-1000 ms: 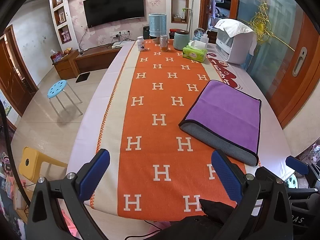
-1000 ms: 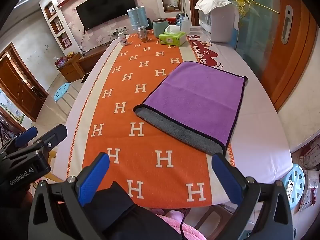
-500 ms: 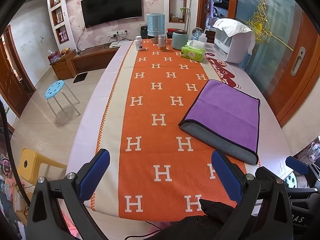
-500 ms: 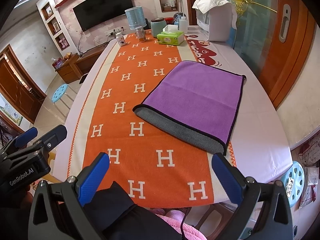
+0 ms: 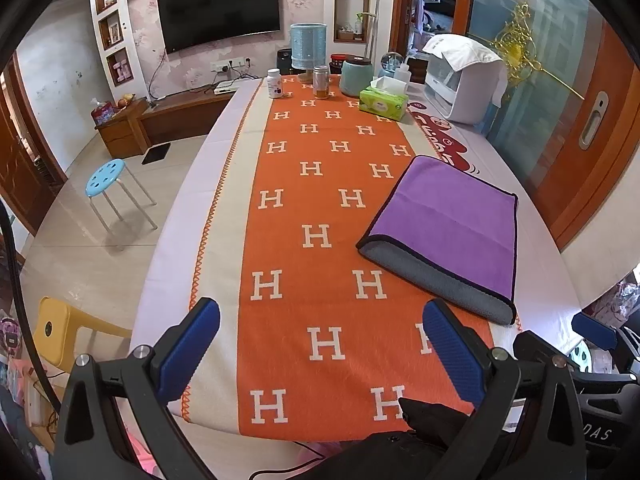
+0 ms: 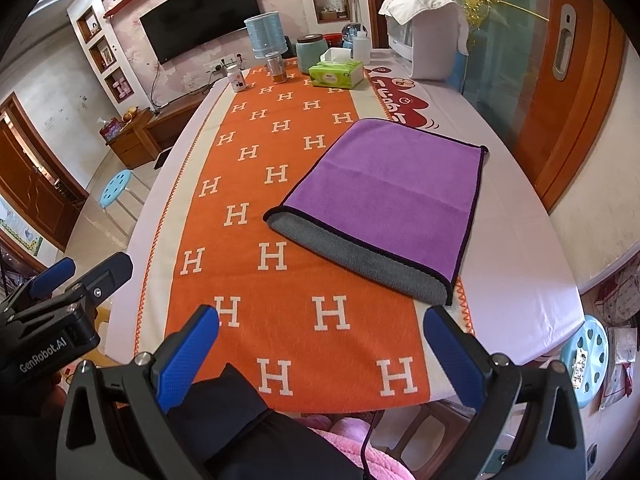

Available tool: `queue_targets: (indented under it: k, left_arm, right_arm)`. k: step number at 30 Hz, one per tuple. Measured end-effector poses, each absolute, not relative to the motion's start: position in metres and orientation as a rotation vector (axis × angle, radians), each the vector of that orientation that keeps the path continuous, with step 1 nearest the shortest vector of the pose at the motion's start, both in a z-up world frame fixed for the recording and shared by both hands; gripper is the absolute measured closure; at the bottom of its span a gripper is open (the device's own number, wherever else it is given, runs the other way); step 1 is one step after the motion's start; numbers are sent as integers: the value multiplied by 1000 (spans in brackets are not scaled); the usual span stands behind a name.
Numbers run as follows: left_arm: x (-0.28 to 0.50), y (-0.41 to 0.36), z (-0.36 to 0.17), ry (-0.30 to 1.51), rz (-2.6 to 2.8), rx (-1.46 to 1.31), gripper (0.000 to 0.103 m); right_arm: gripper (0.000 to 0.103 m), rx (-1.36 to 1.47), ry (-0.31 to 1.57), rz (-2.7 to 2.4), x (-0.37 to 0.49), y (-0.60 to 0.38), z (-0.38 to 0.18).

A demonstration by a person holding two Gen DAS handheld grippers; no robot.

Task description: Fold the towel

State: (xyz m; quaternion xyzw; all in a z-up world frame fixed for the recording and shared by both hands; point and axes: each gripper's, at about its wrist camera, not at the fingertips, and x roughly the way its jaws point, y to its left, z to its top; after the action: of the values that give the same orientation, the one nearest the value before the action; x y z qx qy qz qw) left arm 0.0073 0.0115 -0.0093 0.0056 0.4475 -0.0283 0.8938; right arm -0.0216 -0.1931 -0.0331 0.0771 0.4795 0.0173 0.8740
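A purple towel (image 5: 452,216) with a grey underside lies folded flat on the right side of the long table; the grey layer sticks out along its near edge. It also shows in the right wrist view (image 6: 384,192). My left gripper (image 5: 320,332) is open and empty, held above the table's near end, well short of the towel. My right gripper (image 6: 320,332) is open and empty too, near the table's front edge. The left gripper (image 6: 56,280) also shows at the left of the right wrist view.
An orange runner (image 5: 320,208) with white H letters covers the table's middle. At the far end stand a green tissue box (image 5: 383,102), jars, a pill bottle (image 5: 274,83) and a white appliance (image 5: 464,80). A blue stool (image 5: 106,176) and a yellow chair (image 5: 60,328) stand to the left.
Both grippers stay open and empty; the views have drifted only slightly. The towel has not moved.
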Motion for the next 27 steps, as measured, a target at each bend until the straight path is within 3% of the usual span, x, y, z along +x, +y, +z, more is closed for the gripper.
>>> queue_targets:
  k: [27]
  left_arm:
    - [14,39,-19,955,-189,60,2]
  right_arm:
    - [3,210,1012,-67,-39,-156,-37]
